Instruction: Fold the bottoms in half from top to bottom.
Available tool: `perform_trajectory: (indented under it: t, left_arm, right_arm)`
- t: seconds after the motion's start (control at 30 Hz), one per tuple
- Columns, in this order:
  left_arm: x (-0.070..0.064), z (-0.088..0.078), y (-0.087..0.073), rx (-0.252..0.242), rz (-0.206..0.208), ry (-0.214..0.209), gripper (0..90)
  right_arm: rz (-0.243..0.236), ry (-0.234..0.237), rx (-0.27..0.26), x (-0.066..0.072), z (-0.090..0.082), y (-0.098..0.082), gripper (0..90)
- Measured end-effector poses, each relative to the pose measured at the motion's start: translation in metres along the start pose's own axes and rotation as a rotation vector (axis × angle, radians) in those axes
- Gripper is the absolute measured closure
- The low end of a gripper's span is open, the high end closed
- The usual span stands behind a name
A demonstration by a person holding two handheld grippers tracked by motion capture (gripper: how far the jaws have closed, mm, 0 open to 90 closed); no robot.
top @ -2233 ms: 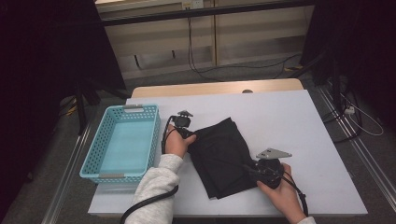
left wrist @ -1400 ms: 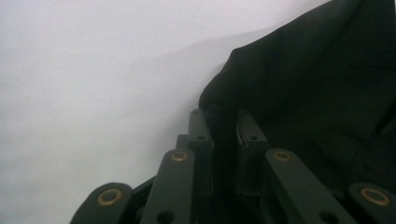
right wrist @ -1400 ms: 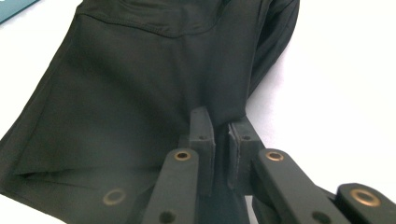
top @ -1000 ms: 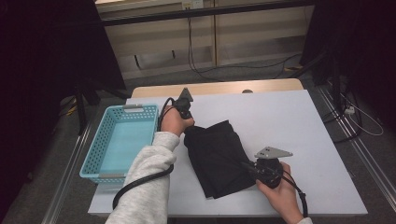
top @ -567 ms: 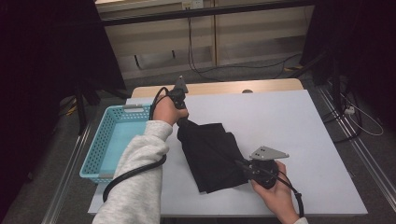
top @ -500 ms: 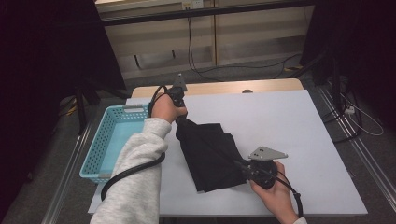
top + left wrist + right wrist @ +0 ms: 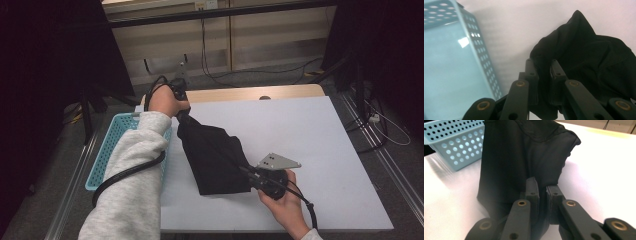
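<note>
1. Container: a light blue perforated basket (image 7: pixel 107 150) stands on the left edge of the bench (image 7: pixel 330 150). In the left gripper view its floor (image 7: pixel 451 65) is bare; nothing lies in it. In the high view the person's grey sleeve (image 7: pixel 132 185) crosses above its near part.
2. Task item: a black cloth (image 7: pixel 215 157) hangs stretched between the two grippers, just to the right of the basket. Its upper end is raised off the bench at the far left; its lower end is near the bench surface at the front centre. It is outside the basket.
3. Left gripper (image 7: pixel 182 112): held high, beside the far right corner of the basket. Its jaws are clamped together on a fold of the black cloth (image 7: pixel 584 60), as seen in the left gripper view.
4. Right gripper (image 7: pixel 247 171): held low over the front of the bench, with its grey three-cornered plate (image 7: pixel 277 161) on top. Its jaws are clamped on the lower edge of the black cloth (image 7: pixel 524 157), as seen in the right gripper view.
5. Markings: no brand, label or writing can be read on the basket, cloth or grippers.
</note>
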State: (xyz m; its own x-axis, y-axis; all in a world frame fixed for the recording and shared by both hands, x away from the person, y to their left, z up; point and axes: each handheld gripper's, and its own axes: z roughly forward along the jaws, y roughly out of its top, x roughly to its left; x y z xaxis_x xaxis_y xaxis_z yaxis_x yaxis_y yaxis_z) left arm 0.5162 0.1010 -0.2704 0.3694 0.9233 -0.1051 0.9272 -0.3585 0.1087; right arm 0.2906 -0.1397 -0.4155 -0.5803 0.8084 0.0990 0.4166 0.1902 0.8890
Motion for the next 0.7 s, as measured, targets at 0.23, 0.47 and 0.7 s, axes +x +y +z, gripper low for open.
perform_trajectory:
  t: [0.23, 0.47, 0.7]
  left_arm:
    - [0.007, -0.017, 0.0, 0.009, -0.013, 0.018, 80.7]
    - [0.019, -0.036, 0.001, 0.003, -0.035, 0.023, 80.6]
    - [0.032, -0.054, 0.001, -0.022, -0.049, 0.018, 80.6]
  right_arm:
    - [0.008, 0.025, -0.035, 0.004, 0.005, 0.01, 83.0]
    - [-0.01, 0.049, -0.066, 0.016, 0.011, 0.02, 83.0]
    - [-0.014, 0.084, -0.094, 0.024, 0.018, 0.033, 82.9]
